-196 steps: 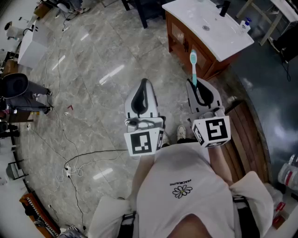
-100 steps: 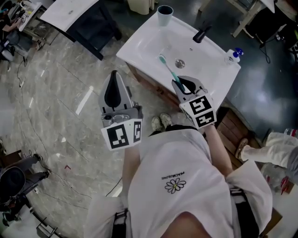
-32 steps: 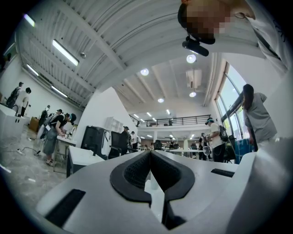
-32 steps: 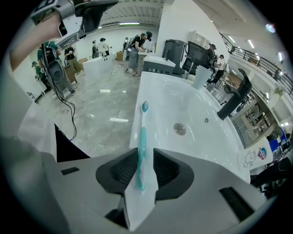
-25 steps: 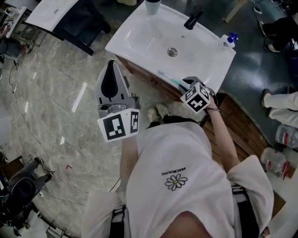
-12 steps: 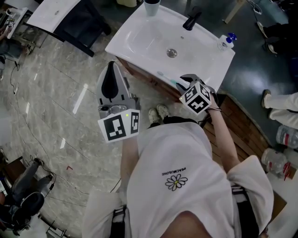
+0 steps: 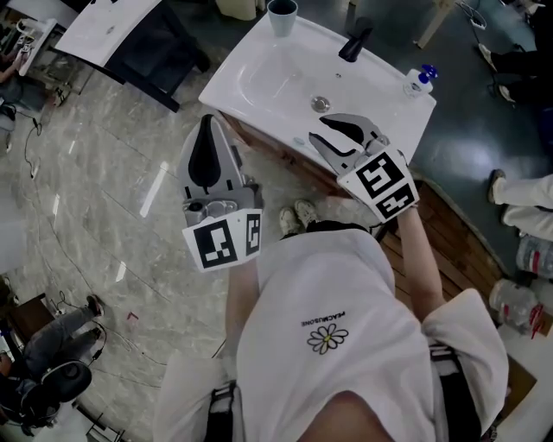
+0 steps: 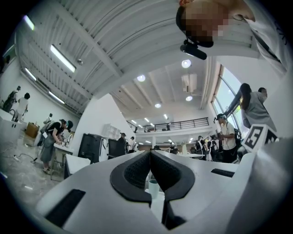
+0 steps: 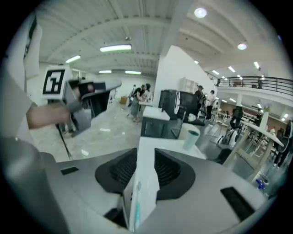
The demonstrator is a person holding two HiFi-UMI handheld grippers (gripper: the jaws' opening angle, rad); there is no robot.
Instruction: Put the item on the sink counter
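Note:
A teal and white toothbrush (image 7: 302, 142) lies on the front edge of the white sink counter (image 7: 251, 52). My right gripper (image 7: 317, 131) hovers just above it, its jaws opening, pads off the brush. In the right gripper view the toothbrush (image 9: 136, 201) shows low in the gap between the spread pads, resting on the counter (image 9: 147, 151). My left gripper (image 7: 206, 121) is shut and empty, held over the floor left of the cabinet; in its own view the left gripper (image 8: 150, 157) has its pads pressed together.
The sink has a black faucet (image 7: 356, 39), a drain (image 7: 320, 104), a blue-grey cup (image 7: 282, 13) at the back left corner and a soap bottle (image 7: 417, 79) at the right end. A wooden cabinet stands beneath it. Cables run across the marble floor at left.
The right gripper's jaws have spread and let go of the toothbrush, which now rests on the counter's front edge. The gripper has risen slightly. The left gripper has barely moved.

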